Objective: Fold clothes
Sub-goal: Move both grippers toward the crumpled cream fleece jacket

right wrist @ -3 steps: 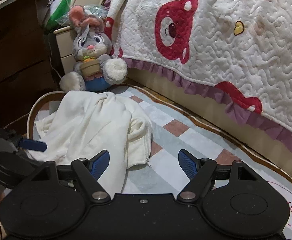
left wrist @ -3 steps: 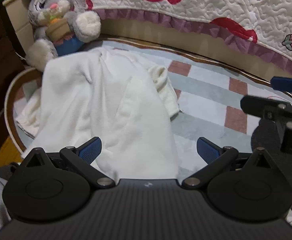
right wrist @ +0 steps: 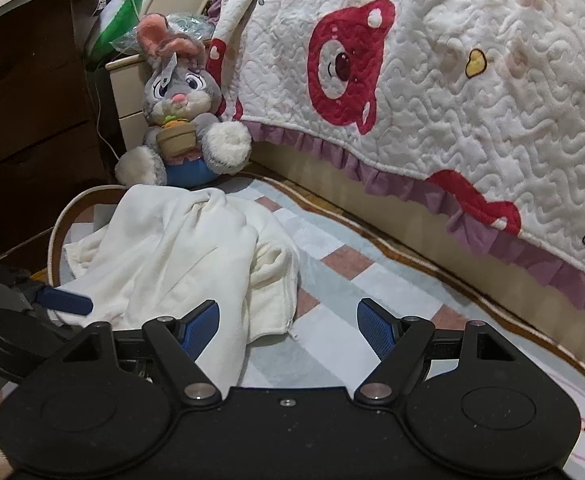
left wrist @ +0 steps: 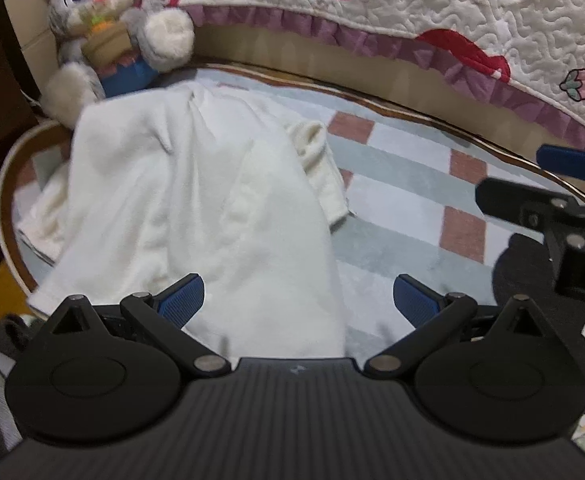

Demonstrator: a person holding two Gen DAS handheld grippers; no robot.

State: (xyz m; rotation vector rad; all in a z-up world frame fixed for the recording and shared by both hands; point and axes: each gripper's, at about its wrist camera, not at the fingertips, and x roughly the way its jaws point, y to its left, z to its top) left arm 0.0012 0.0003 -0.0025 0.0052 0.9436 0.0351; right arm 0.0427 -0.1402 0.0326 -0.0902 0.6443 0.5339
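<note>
A crumpled cream-white fleece garment (left wrist: pixel 196 208) is lying in a heap on the checked grey, white and pink rug (left wrist: pixel 408 200), with a grey plush rabbit (right wrist: pixel 180 120) sitting just beyond its far edge against the bed's white quilted cover with red bears (right wrist: pixel 452 80). The left gripper (left wrist: pixel 298 300) is hovering over the garment's near end with its jaws spread wide and gripping nothing. The right gripper (right wrist: pixel 288 330) is hanging over the garment's near right edge, its jaws likewise wide apart and empty.

A checked rug (right wrist: pixel 376 276) covers the floor at centre frame; a quilted bedspread (right wrist: pixel 472 92) fills the upper right, dark wooden drawers (right wrist: pixel 24 120) the left
</note>
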